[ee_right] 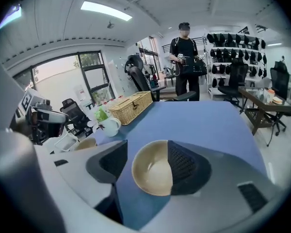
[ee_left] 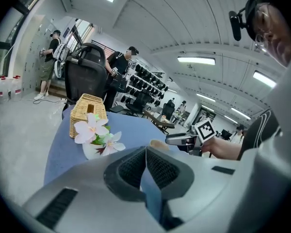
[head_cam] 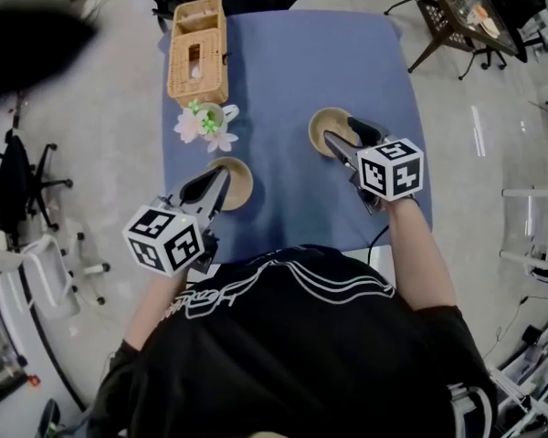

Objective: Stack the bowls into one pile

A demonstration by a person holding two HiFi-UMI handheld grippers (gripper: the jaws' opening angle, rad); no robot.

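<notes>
Far left: grey floor [head_cam: 110, 153] and black office chairs [head_cam: 23, 185]. On the blue tablecloth [head_cam: 283, 62]: wicker basket [head_cam: 197, 51] at the far left corner, flower mug [head_cam: 207, 119] just nearer. Near left: left gripper [head_cam: 221, 177], fingers pressed together on nothing, over the left bowl [head_cam: 240, 185]. Right of centre: right gripper [head_cam: 340, 135], fingers spread, the right bowl [head_cam: 321, 126] between them on the cloth, well apart from the other.
</notes>
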